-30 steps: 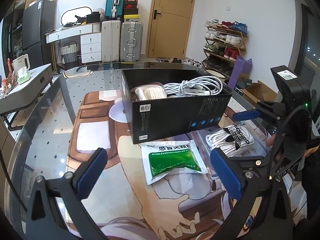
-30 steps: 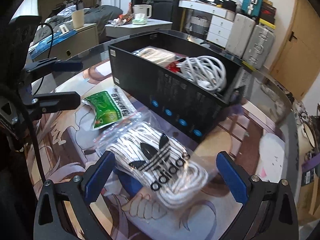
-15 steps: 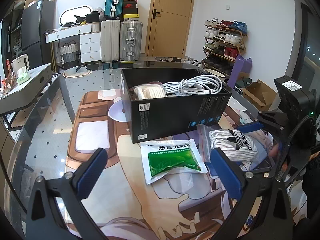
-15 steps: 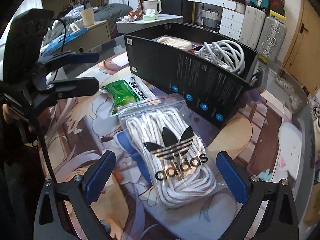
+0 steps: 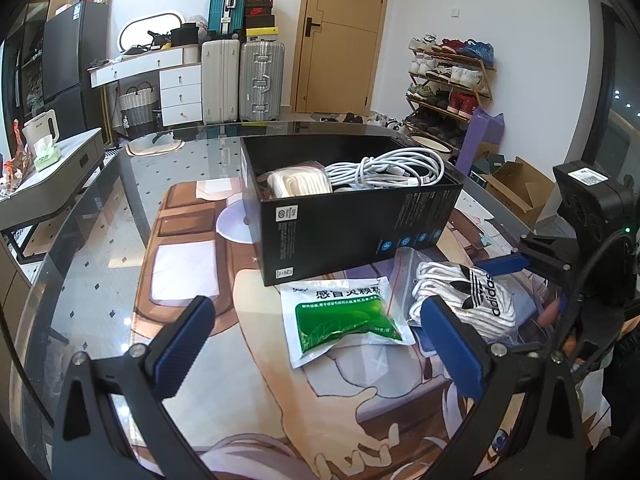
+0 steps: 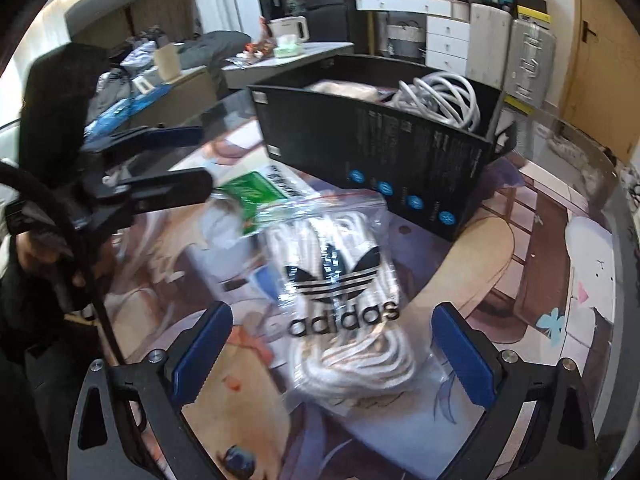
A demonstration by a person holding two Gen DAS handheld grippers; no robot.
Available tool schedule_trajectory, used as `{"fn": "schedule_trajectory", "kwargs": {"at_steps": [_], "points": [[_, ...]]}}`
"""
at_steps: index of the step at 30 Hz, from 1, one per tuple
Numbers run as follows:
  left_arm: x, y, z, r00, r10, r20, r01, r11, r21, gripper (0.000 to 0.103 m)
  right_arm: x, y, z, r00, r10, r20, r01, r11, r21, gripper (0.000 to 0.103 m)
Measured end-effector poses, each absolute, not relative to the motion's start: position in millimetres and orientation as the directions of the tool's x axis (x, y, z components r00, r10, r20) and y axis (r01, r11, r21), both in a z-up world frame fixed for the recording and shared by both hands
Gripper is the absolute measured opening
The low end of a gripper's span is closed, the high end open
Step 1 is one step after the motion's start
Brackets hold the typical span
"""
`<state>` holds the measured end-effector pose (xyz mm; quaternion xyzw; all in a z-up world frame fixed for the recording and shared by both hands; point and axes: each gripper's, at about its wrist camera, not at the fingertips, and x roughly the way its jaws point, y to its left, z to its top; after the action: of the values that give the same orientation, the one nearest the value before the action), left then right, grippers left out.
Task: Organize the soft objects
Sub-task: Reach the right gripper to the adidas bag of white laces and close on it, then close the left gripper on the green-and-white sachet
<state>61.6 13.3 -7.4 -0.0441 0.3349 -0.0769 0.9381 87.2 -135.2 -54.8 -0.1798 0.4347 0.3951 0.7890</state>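
At nine o'clock in the left wrist view, bare glass table (image 5: 100,240) shows beside a printed cartoon mat (image 5: 248,360) that covers the middle. The left gripper (image 5: 320,340) hangs low over the mat, its blue-padded fingers (image 5: 180,344) spread wide apart with nothing between them. At twelve o'clock from it stands an open black box (image 5: 344,232) holding a cream fabric bundle (image 5: 298,184) on its left side and a coil of white cable (image 5: 392,168) on its right. Just in front of the box, at about one o'clock from the left gripper, a white-and-green sachet (image 5: 344,316) lies flat on the mat. Its right edge sits against a clear zip bag of white socks (image 5: 468,300) printed with a black adidas logo, at two o'clock. In the right wrist view that sock bag (image 6: 344,296) lies between the spread fingers (image 6: 460,356) of the right gripper (image 6: 332,352), which are open and not pressing on it; whether the plastic is lifted off the mat cannot be told because the frame is blurred. The box (image 6: 372,160) stands at twelve o'clock beyond the bag, and the left gripper (image 6: 188,164) reaches in from nine o'clock over the sachet (image 6: 252,196).
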Motion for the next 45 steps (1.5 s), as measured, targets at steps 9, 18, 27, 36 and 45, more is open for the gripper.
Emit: {"fn": "schedule_trajectory", "kwargs": {"at_steps": [9, 18, 27, 36, 45], "points": [[61.5, 12.4, -7.4, 0.764, -0.175, -0.622, 0.116, 0.984, -0.134, 0.103, 91.3, -117.6, -57.6, 0.376, 0.399, -0.837, -0.754, 0.657, -0.026, 0.093], [61.3, 12.3, -8.4, 0.763, -0.174, -0.623, 0.117, 0.984, -0.133, 0.103, 81.3, -121.1, -51.9, 0.421, 0.408, -0.81, -0.705, 0.709, -0.009, 0.052], [60.7, 9.6, -11.9, 0.752, -0.175, -0.635, 0.125, 0.984, -0.124, 0.103, 60.7, -143.4, -48.1, 0.468, 0.418, -0.779, -0.612, 0.789, 0.055, 0.044], [77.2, -3.2, -19.6, 0.678, -0.144, -0.721, 0.129, 0.989, -0.075, 0.103, 48.3, -153.5, -39.9, 0.516, 0.426, -0.743, -0.576, 0.815, 0.067, 0.043], [97.6, -23.9, -30.1, 0.604, -0.118, -0.788, 0.138, 0.99, -0.042, 0.103, 47.1, -154.0, -38.2, 0.524, 0.427, -0.737, -0.57, 0.819, 0.07, 0.043]]}}
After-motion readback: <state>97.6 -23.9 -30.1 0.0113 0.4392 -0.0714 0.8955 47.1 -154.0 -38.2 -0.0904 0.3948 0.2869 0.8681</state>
